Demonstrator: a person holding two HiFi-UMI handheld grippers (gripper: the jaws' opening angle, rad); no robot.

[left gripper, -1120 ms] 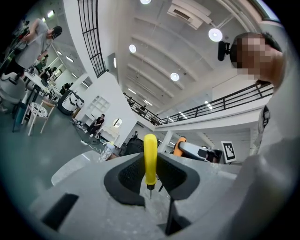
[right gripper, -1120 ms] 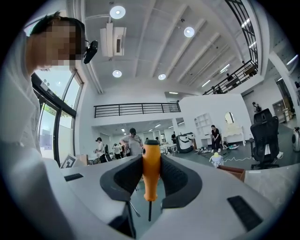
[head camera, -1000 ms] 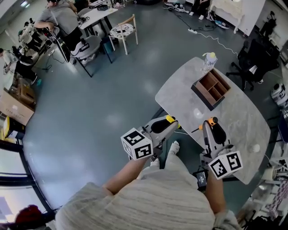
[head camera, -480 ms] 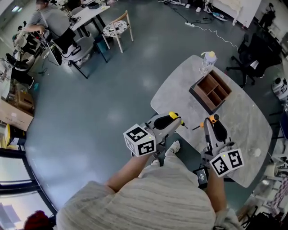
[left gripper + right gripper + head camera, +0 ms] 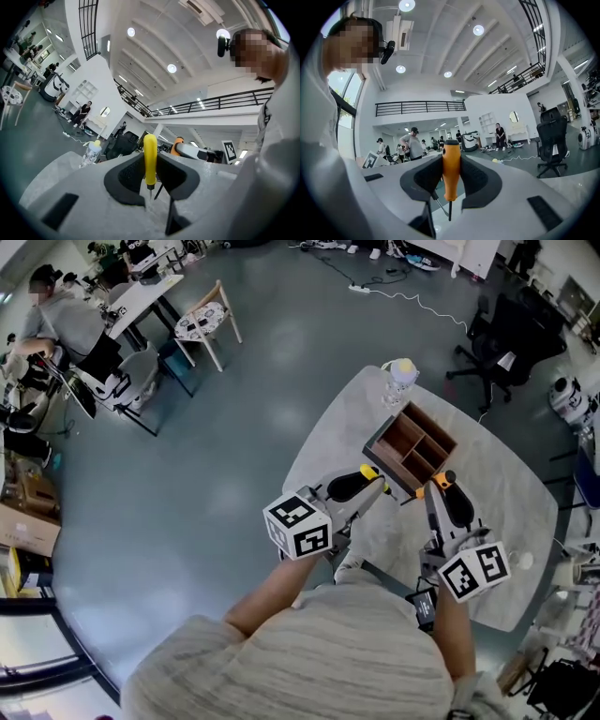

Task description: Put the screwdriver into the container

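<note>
I read the left hand-held gripper [image 5: 367,476] clamped on the yellow screwdriver [image 5: 150,158]. Right hand-held gripper [image 5: 442,487] clamped on the orange screwdriver [image 5: 451,171]. Both screwdrivers are over the tabletop [image 5: 511,512], at the near edge of the wooden container [image 5: 388,426], neither inside.

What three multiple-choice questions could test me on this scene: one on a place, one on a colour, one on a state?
1. Where is the wooden container?
A) on the table
B) on the floor
C) on a chair
2. What colour is the handle of the screwdriver in the left gripper?
A) blue
B) yellow
C) green
3. What is the right gripper doing?
A) standing open, empty
B) gripping a cup
C) shut on an orange screwdriver
Answers: 1 A, it sits on the grey table just beyond both grippers; 2 B, a yellow handle stands between its jaws; 3 C, its jaws clamp the orange handle.
</note>
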